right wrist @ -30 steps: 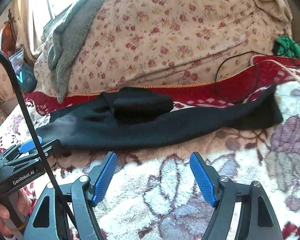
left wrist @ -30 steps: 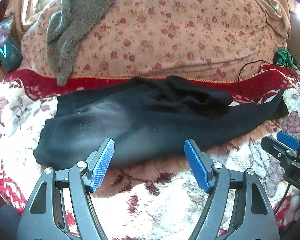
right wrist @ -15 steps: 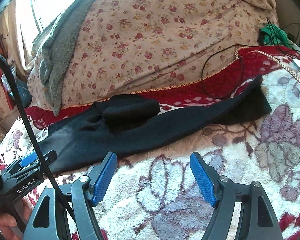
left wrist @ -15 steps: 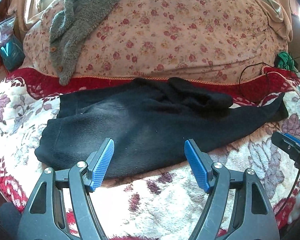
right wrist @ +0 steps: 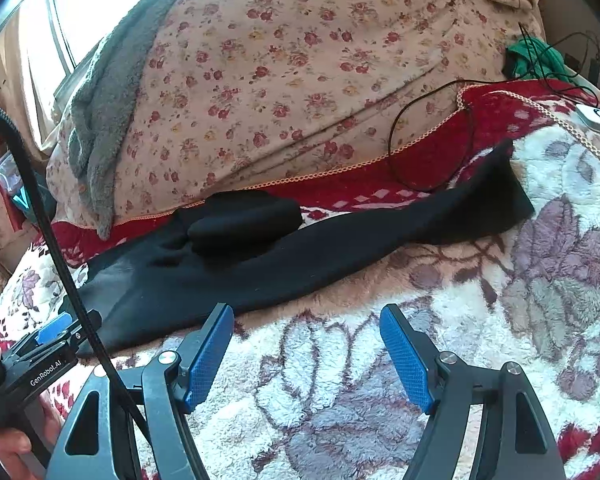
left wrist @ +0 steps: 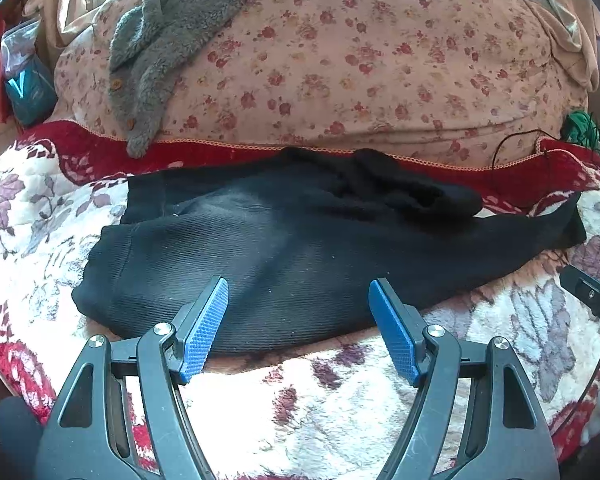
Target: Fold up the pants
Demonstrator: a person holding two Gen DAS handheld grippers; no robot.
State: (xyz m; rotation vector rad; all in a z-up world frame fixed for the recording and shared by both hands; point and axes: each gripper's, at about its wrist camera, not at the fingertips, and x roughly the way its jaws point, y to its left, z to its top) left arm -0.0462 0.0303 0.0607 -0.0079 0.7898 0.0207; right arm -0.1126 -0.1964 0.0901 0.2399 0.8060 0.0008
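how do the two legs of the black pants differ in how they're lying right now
The near leg lies stretched out flat across the floral blanket, its cuff far to the right. The far leg is bunched back on itself into a short lump by the red border, ending about midway. Both are the same black knit, and both grippers, left and right, are open and empty.

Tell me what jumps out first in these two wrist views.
The black pants stretch sideways across the flowery blanket, one leg bunched on top, the other reaching right. Behind them rises a floral quilt heap with a grey fleece draped over it. Both the left gripper and right gripper are open and empty.
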